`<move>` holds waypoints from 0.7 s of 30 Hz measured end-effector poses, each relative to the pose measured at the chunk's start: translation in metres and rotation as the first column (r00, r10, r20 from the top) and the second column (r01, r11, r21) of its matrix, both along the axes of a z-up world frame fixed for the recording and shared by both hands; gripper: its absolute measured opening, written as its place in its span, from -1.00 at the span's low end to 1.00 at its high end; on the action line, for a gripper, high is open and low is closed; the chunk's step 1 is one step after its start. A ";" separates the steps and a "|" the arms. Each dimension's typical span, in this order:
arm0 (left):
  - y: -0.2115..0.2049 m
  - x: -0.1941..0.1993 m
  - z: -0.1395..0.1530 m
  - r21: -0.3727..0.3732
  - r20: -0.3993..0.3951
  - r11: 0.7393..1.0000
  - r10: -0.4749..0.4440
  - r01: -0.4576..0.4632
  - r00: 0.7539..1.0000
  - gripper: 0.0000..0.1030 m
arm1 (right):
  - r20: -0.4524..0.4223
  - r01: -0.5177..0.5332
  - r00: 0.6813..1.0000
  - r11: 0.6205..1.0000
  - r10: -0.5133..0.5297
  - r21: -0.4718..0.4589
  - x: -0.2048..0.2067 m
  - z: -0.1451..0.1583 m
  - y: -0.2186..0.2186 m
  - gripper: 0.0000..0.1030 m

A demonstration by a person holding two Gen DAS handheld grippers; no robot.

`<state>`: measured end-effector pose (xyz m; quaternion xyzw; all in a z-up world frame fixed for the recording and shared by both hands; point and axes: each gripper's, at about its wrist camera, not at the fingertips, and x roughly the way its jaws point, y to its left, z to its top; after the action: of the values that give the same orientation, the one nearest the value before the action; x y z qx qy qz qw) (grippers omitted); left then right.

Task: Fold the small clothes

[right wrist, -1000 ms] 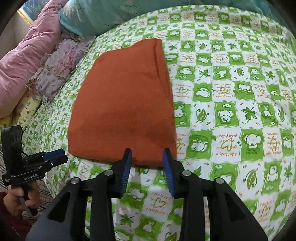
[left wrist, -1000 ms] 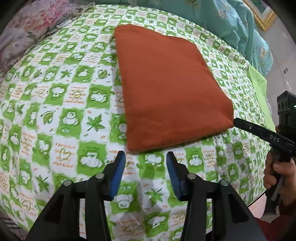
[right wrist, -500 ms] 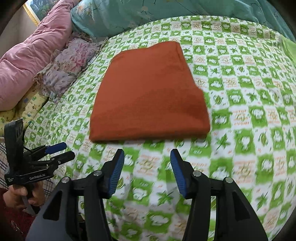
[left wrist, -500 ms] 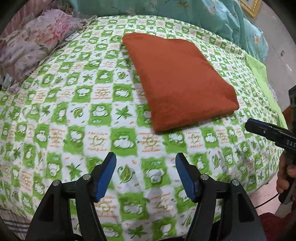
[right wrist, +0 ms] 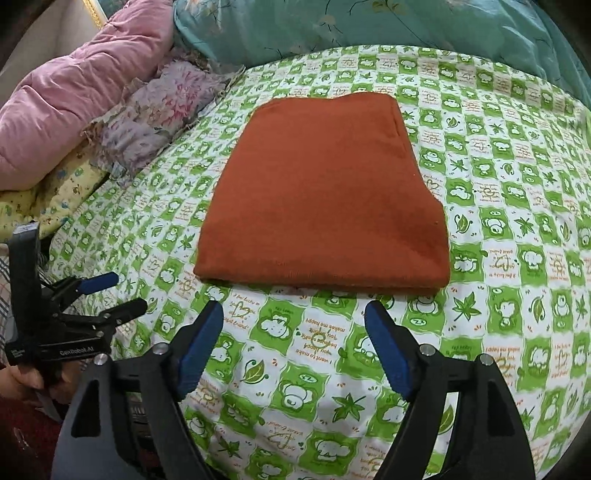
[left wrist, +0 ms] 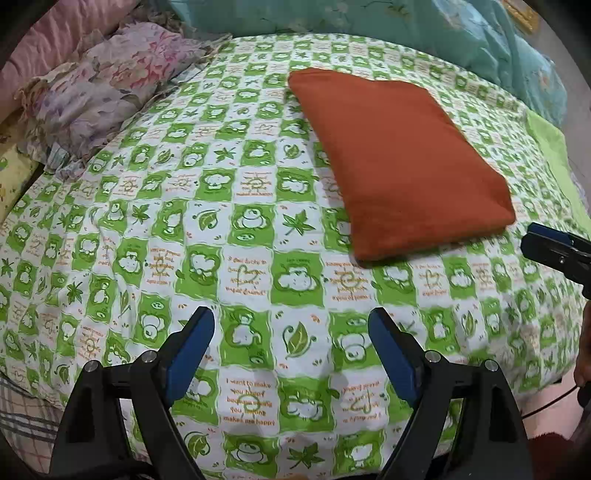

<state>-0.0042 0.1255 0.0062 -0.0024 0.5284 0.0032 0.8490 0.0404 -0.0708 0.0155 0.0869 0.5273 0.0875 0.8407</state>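
Note:
A rust-orange garment (left wrist: 399, 162) lies folded into a flat rectangle on the green-and-white patterned bedspread (left wrist: 236, 266); it also shows in the right wrist view (right wrist: 325, 199). My left gripper (left wrist: 291, 347) is open and empty, hovering over the bedspread well short of the garment's near left corner. My right gripper (right wrist: 293, 339) is open and empty, just short of the garment's near edge. The left gripper also shows at the left of the right wrist view (right wrist: 110, 295), and the right gripper's fingertips (left wrist: 554, 247) at the right edge of the left wrist view.
A floral pillow (right wrist: 155, 110) and a pink quilt (right wrist: 66, 99) lie at the left, a teal quilt (right wrist: 369, 26) along the back. The bed's edge runs below both grippers and at the right (left wrist: 554, 155).
Both grippers have pulled back from the garment's near edge and opened wider. The folded garment has stayed in place.

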 end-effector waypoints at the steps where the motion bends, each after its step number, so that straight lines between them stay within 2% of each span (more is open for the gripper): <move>1: -0.001 0.002 0.000 0.003 -0.002 1.000 0.005 -0.005 1.000 0.67 | -0.001 0.006 1.000 1.000 -0.006 0.004 0.002 0.000 -0.002 0.58; 21: -0.033 0.063 0.009 0.035 0.013 0.999 -0.039 0.039 0.999 0.71 | 0.005 0.027 1.000 0.999 -0.027 -0.023 0.034 -0.005 -0.022 0.68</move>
<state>0.0583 0.0924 0.0155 0.0228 0.5223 -0.0042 0.8525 0.0740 -0.0924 0.0106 0.0843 0.5248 0.0702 0.8441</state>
